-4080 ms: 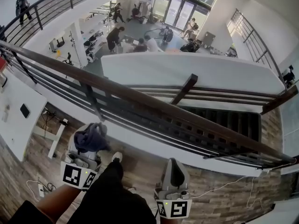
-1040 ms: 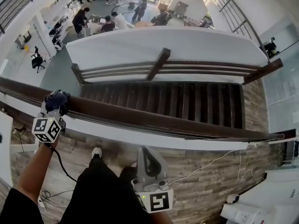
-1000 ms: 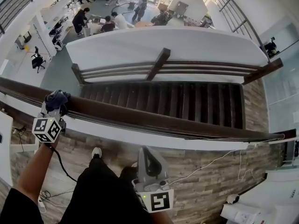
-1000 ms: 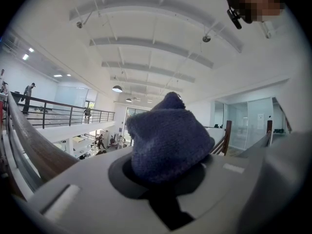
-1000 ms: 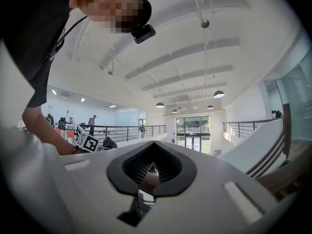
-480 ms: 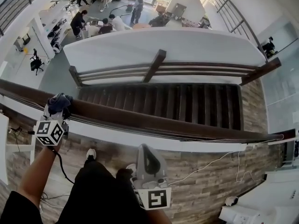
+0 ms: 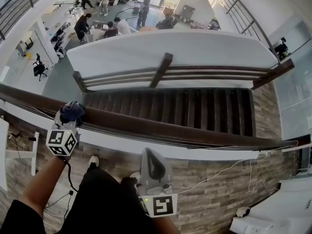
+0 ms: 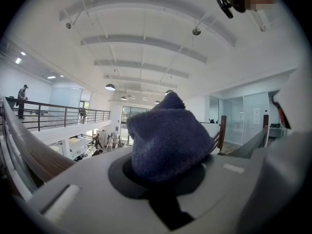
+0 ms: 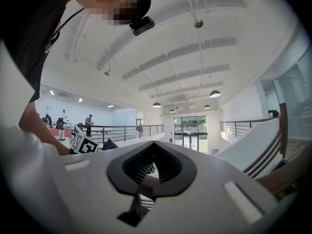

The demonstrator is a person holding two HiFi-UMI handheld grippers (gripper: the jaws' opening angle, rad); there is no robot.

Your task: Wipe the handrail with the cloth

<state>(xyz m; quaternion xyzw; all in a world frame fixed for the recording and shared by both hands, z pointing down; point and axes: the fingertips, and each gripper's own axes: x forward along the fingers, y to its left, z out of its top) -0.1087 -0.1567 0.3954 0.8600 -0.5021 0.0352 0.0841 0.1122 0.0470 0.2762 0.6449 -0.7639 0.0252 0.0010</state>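
The dark brown wooden handrail (image 7: 161,127) runs across the head view from the left edge to the far right. A dark blue cloth (image 7: 72,111) is pressed on top of it near its left end, and my left gripper (image 7: 70,116) is shut on that cloth. In the left gripper view the cloth (image 8: 168,136) bulges out of the jaws and hides the tips, with the handrail (image 8: 32,152) passing at the left. My right gripper (image 7: 150,156) hangs shut and holds nothing, below the rail and in front of my legs. In the right gripper view its jaws (image 9: 152,149) point toward the left gripper's marker cube (image 9: 84,143).
Beyond the handrail a dark staircase (image 7: 204,108) drops away, bordered by a second wooden railing (image 7: 195,72) and a white parapet wall (image 7: 170,48). Several people (image 7: 83,26) are on the floor far below. A white cable (image 7: 219,171) lies on the wood-plank floor (image 7: 214,199).
The left gripper with the cloth rose from below the rail onto its top, then slid to the right along it. The right gripper stayed low and shut.
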